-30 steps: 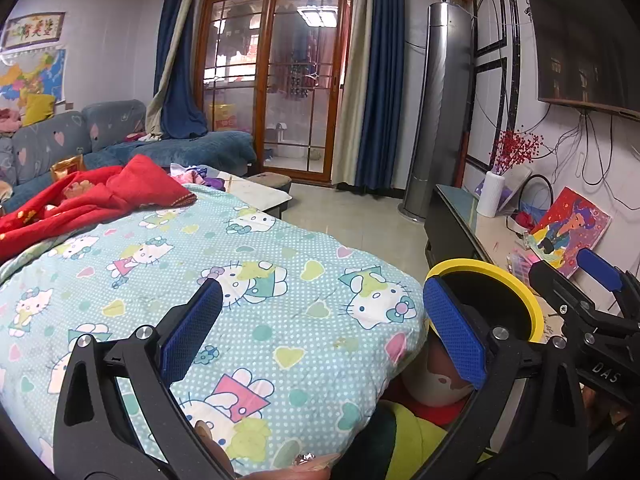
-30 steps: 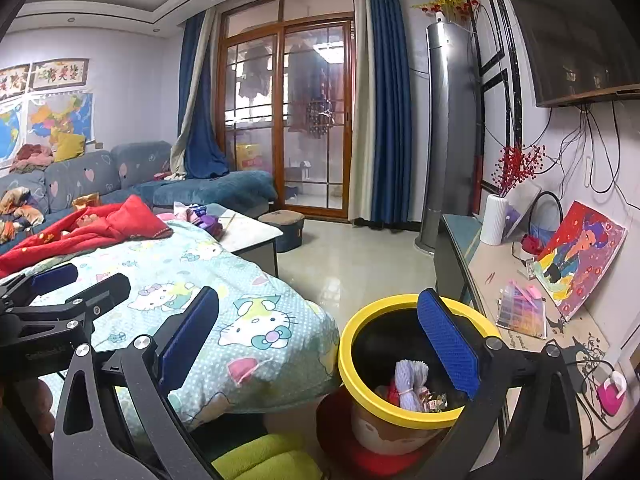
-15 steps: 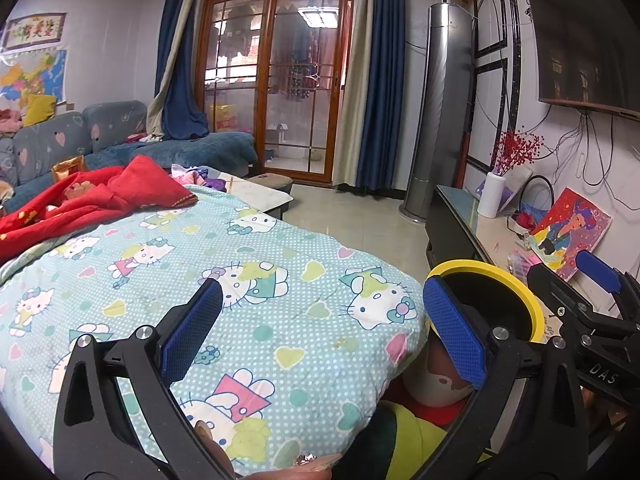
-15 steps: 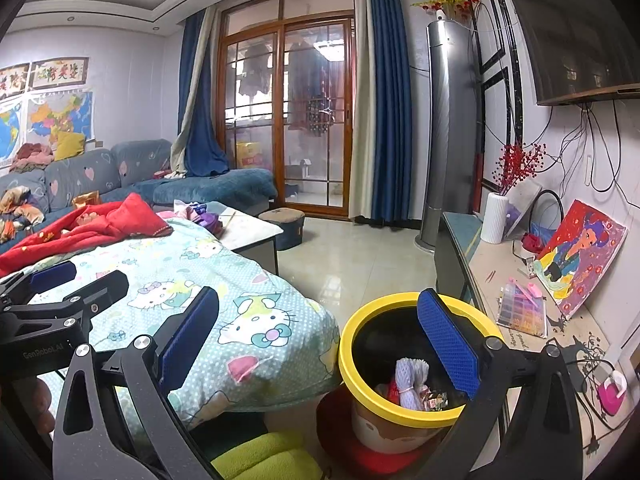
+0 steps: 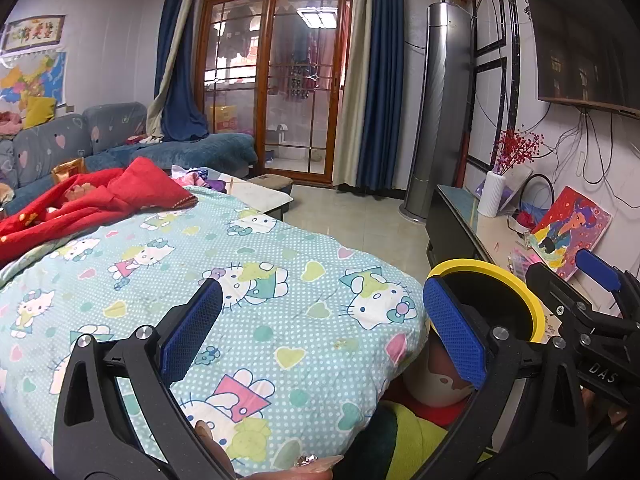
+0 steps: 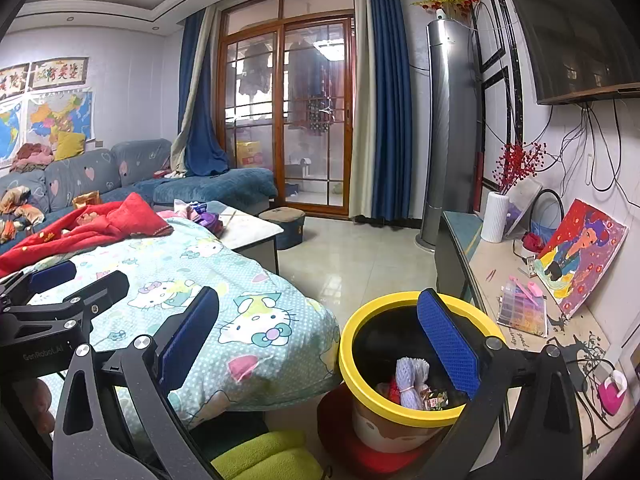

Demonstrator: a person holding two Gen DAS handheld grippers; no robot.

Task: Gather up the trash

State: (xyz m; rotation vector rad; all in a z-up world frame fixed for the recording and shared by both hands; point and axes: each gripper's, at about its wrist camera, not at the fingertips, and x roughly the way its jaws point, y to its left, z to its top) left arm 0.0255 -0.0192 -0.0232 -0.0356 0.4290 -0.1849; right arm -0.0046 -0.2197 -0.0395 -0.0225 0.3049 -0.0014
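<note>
A trash bin with a yellow rim [image 6: 400,408] stands on the floor by the bed's corner; it also shows in the left wrist view [image 5: 516,284]. Inside lie a white mesh wad [image 6: 412,380] and small wrappers [image 6: 436,396]. My right gripper [image 6: 320,332] is open and empty, held above the bin's left side. My left gripper [image 5: 320,316] is open and empty over the Hello Kitty quilt [image 5: 200,272]. Each gripper shows at the edge of the other's view.
A red blanket [image 5: 92,196] lies at the far end of the bed. A TV cabinet [image 6: 500,280] on the right carries a white vase [image 6: 494,216], a painting [image 6: 580,256] and a bead box [image 6: 522,312]. A green cushion [image 6: 264,456] lies below. Tiled floor [image 6: 360,256] leads to glass doors.
</note>
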